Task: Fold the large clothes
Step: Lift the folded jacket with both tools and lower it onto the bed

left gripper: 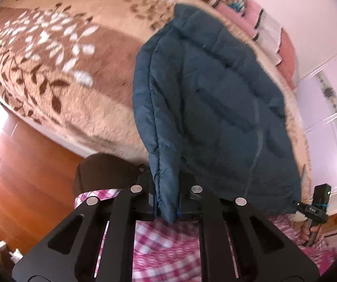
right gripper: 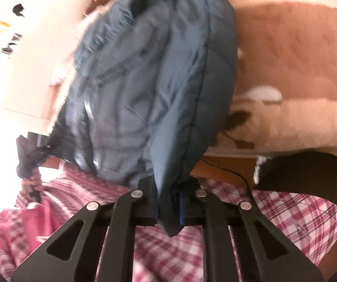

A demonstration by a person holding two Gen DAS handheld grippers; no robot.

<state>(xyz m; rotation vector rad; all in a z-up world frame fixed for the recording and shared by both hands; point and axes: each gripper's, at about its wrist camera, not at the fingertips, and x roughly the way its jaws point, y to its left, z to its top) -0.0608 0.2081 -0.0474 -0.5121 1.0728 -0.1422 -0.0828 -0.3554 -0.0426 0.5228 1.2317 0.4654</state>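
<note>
Dark blue quilted jacket [left gripper: 206, 98] held up at its lower hem by both tools, hanging between them and draping away onto the bed beyond. Left hand-held gripper [left gripper: 167, 199] pressed tight on one corner of the hem, a wad of blue fabric bulging out between the black fingers [left gripper: 145, 202]. Right hand-held gripper [right gripper: 168, 202] likewise clamped on the opposite hem corner, fabric pinched between its fingers [right gripper: 189, 199] and poking out below them.

From the left wrist view: jacket spread flat and wide, collar end farthest off, resting on the bed; the other tool seen at the jacket's far lower corner, gripped in a bare hand [left gripper: 306, 231]. From the right wrist view: jacket more bunched and blurred, its zipper [right gripper: 88, 105] running down the side left of centre.

Under the jacket, a fluffy beige and brown blanket [left gripper: 62, 58] with a white and dark leaf pattern, covering the bed. Beyond the jacket's collar end, a pile of pink and colourful folded textiles [left gripper: 269, 30] against the pale wall. Below the jacket, next to the bed edge, orange-brown wooden floor [left gripper: 27, 176]. Nearest the lenses, beneath the jacket's hem, pink and white checked clothing [right gripper: 286, 216] on the person.
</note>
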